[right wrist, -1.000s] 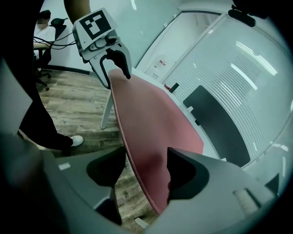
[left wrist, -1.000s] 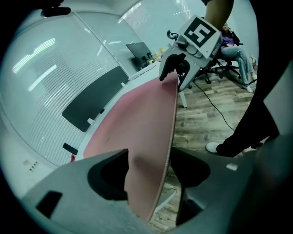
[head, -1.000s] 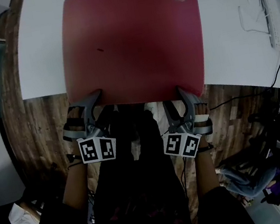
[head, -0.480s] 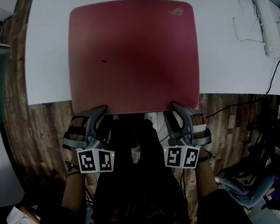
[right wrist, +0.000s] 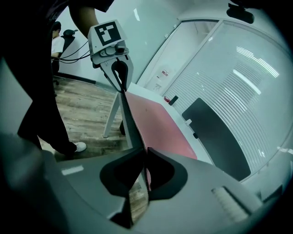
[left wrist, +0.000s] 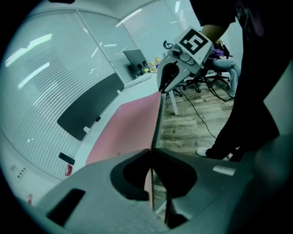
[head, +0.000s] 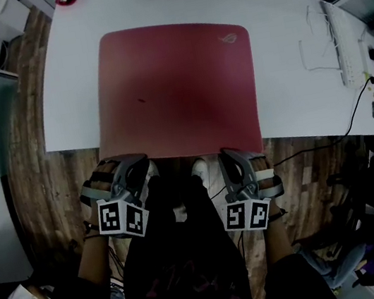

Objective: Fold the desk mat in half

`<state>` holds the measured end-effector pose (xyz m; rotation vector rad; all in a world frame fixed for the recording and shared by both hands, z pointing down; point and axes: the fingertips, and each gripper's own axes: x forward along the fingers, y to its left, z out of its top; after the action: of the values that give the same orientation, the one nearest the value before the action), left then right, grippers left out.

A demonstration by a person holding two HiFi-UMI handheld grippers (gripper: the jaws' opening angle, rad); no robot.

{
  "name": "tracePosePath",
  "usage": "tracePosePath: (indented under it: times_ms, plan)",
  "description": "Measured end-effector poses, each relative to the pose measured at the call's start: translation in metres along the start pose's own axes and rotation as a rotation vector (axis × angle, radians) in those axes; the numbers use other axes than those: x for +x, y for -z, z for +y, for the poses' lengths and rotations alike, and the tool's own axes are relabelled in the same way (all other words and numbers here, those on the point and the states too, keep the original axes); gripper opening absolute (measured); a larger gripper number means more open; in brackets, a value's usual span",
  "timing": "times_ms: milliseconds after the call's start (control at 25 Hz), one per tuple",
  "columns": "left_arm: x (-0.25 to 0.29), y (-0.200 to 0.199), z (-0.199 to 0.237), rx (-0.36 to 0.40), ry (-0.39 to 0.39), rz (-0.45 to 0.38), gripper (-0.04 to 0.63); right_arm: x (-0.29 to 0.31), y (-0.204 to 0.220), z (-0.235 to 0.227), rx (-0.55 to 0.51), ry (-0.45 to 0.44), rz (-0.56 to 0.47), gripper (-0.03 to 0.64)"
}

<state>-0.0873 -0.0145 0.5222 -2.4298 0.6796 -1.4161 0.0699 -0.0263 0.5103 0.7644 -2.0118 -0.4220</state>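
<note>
The red desk mat (head: 176,90) lay flat on the white worktop (head: 291,91), its near edge hanging just past the worktop's front edge. There the left gripper (head: 131,166) and right gripper (head: 235,157) each took a near corner, jaws closing to a narrow slit with the mat's thin edge pinched between them. The grasp looked nearly set. Next, both corners likely needed lifting together toward the worktop's far side.
</note>
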Motion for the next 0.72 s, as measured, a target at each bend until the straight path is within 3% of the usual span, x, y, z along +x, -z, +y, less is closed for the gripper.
tracePosePath:
  times_ms: [320,720]
  plan:
    - [-0.014,-0.021,0.045,0.043,0.112,-0.005,0.021,-0.005,-0.020,-0.043,-0.088,-0.048,-0.029,0.029]
    - [-0.002,-0.037,0.114,0.027,0.165,-0.013,0.023,0.020,-0.034,-0.103,-0.142,-0.075,-0.045,0.034]
